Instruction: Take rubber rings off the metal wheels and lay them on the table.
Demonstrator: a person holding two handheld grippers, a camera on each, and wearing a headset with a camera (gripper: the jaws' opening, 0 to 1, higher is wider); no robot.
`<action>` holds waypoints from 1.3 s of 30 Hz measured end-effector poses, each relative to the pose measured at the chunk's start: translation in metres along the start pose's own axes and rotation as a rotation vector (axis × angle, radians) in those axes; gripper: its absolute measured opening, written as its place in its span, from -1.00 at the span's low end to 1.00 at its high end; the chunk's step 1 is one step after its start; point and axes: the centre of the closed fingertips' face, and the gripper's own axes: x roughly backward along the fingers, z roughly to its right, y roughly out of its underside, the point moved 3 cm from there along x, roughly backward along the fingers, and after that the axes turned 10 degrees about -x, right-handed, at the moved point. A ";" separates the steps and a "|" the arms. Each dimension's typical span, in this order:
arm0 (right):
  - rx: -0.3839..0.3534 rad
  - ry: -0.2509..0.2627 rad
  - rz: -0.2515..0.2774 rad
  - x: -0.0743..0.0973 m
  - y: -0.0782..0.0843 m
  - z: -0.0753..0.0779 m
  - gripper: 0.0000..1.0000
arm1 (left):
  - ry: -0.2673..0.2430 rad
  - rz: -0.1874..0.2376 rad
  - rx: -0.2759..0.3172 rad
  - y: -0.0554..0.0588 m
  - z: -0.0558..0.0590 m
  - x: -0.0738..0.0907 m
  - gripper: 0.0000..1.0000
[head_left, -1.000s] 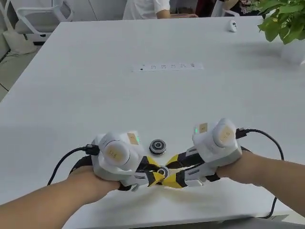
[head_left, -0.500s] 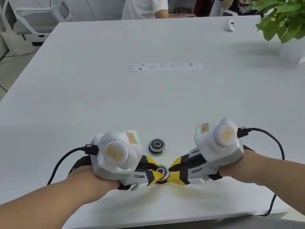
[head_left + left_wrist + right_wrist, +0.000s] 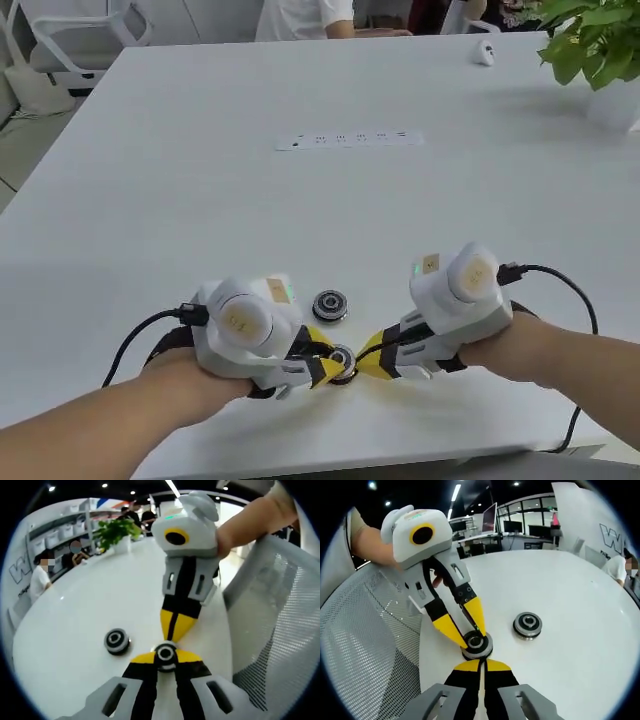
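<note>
The left gripper (image 3: 472,634) is pinching a wheel (image 3: 477,644) while the right gripper (image 3: 481,664), fingers pressed together at its rim, should catch only the ring (image 3: 490,648) before peeling.

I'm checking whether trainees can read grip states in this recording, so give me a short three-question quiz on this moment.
1. True or false: a second wheel lies on the table, apart from both grippers.
2. What sits between the jaws of the left gripper? A) a screwdriver B) a metal wheel C) nothing
3. Are the jaws of the right gripper spread or closed together?
Key: 1 true; 2 B; 3 closed together, with the tips at the held wheel's rim.
</note>
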 end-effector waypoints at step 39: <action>-0.277 -0.032 0.094 0.008 -0.012 0.002 -1.00 | -0.018 -0.015 -0.023 -0.001 0.001 -0.001 -0.77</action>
